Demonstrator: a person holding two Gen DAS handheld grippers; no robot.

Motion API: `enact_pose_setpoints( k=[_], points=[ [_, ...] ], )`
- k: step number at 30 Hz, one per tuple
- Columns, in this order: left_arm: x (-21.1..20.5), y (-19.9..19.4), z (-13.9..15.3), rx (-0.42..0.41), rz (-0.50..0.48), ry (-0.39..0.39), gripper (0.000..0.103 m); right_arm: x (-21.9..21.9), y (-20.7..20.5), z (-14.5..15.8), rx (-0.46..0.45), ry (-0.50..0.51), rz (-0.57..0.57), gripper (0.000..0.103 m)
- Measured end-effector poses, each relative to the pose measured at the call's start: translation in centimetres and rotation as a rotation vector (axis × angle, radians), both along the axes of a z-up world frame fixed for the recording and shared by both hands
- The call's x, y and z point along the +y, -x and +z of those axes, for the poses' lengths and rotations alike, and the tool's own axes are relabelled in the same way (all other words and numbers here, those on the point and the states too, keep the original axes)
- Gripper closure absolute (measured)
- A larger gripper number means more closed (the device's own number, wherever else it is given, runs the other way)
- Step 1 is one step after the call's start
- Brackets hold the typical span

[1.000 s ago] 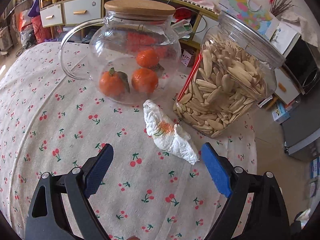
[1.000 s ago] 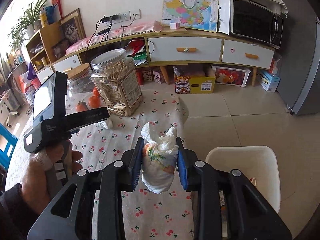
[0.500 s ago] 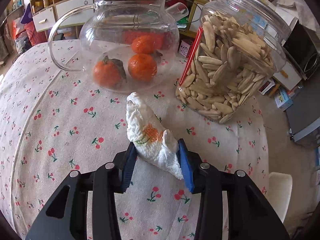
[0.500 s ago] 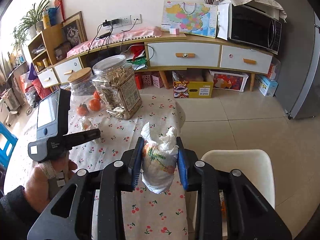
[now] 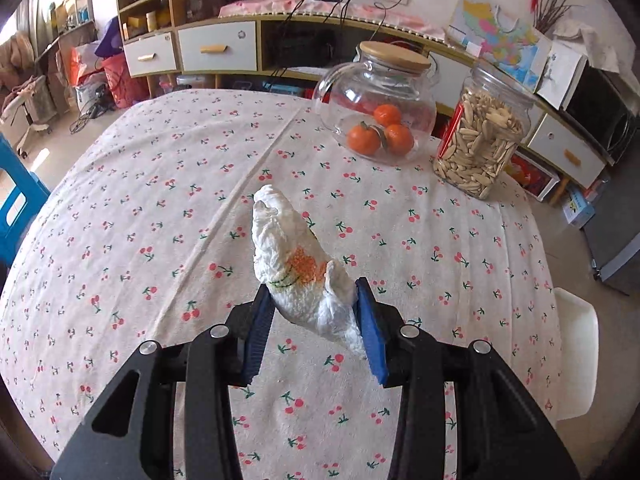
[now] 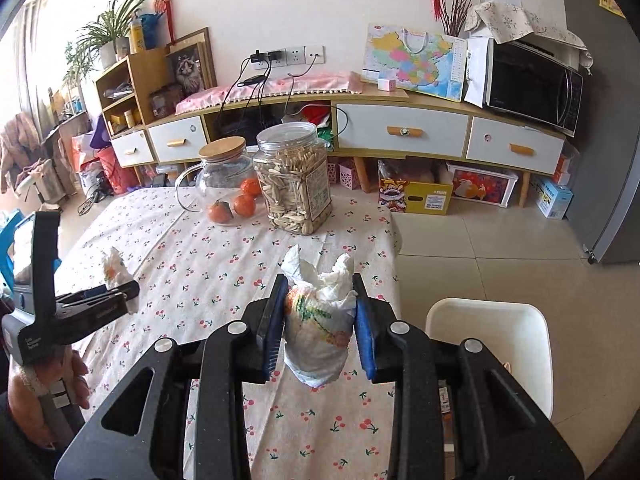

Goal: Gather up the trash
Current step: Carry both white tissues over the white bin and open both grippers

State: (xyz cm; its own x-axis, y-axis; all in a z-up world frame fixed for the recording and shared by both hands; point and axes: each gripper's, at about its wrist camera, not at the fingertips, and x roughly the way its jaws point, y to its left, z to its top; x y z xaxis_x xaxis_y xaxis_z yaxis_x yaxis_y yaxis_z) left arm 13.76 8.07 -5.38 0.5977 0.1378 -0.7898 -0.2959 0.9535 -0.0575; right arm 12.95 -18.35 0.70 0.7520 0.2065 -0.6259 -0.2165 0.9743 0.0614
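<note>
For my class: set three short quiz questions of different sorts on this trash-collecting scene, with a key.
1. True or false: the left hand-held gripper is shut on a crumpled tissue.
2. What fruit lies inside the glass teapot? A) oranges B) grapes C) bananas
3. Fill in: the white bin stands on the floor beside the ____.

Key: 1 true. 2 A. 3 table. The right hand-held gripper also clamps a tissue wad.

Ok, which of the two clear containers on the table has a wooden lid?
The glass teapot holding the oranges: round, handled, capped with a flat wooden lid. The squarer seed jar beside it has a clear plastic lid.
</note>
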Motion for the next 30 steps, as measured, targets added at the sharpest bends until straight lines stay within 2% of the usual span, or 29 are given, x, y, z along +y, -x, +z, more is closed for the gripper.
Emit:
enact_pose_setpoints(
  k=[3, 6, 12, 16, 19, 23, 30],
  points=[
    [-0.2, 2.3, 3.1, -0.100, 0.003, -0.072, 0.062, -0.3, 1.7, 0.7, -0.034, 0.006, -0.008, 0.074],
    [-0.8, 4.0, 5.5, -0.179, -0.005, -0.093, 0.062, -0.9, 3.6, 1.2, -0.065, 0.029, -0.020, 0.074],
    [-4.9, 6.5, 7.6, -0.281, -0.069, -0.132, 0.062, -2.8, 5.9, 2.4, -0.159, 0.072, -0.060, 0.074],
    [-7.6, 7.5, 7.5, -0.299, -0.101, -0.120, 0.062, -4.4, 6.2, 1.9, -0.204, 0.089, -0.106, 0.074],
    [-9.7, 7.8, 7.3, -0.306, -0.121, -0.127, 0.061, -5.7, 6.0, 1.2, -0.204, 0.100, -0.139, 0.074],
    [-12.5, 7.4, 7.4, -0.322, -0.156, -0.152, 0.061, -7.7, 5.6, 1.2, -0.221, 0.103, -0.183, 0.074],
    [-16.3, 6.0, 7.4, -0.337, -0.194, -0.139, 0.061, -10.6, 5.3, 1.3, -0.244, 0.128, -0.250, 0.073]
  ],
)
